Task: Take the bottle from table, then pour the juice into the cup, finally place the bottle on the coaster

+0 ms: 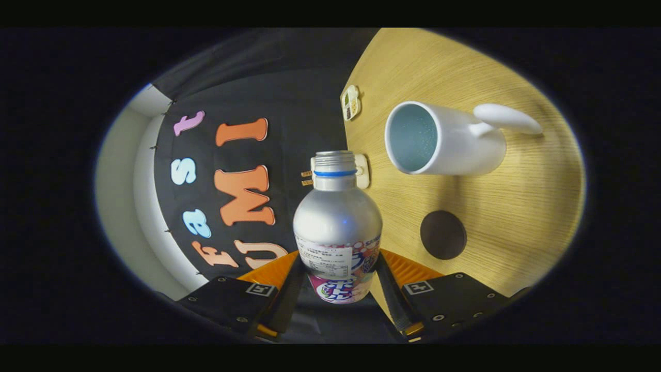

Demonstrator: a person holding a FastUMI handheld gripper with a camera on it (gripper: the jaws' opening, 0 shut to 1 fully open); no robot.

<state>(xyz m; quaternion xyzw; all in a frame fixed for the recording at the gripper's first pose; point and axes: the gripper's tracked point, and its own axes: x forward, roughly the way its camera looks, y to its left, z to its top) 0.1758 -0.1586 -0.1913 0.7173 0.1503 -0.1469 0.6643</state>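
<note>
One metal bottle (337, 227) sits clamped between the gripper (338, 281) fingers, seemingly uncapped. Beyond it on the wood-grain table (516, 206): one glossy white cup (446, 138), one round dark coaster (443, 234).

A staged recording booth, not a lived-in room

Black cloth (289, 103) hangs as the backdrop against a plain pale wall (116, 170), and a bare wood-grain table (516, 206) carries small labelled sockets (351, 102) at its edge.
</note>
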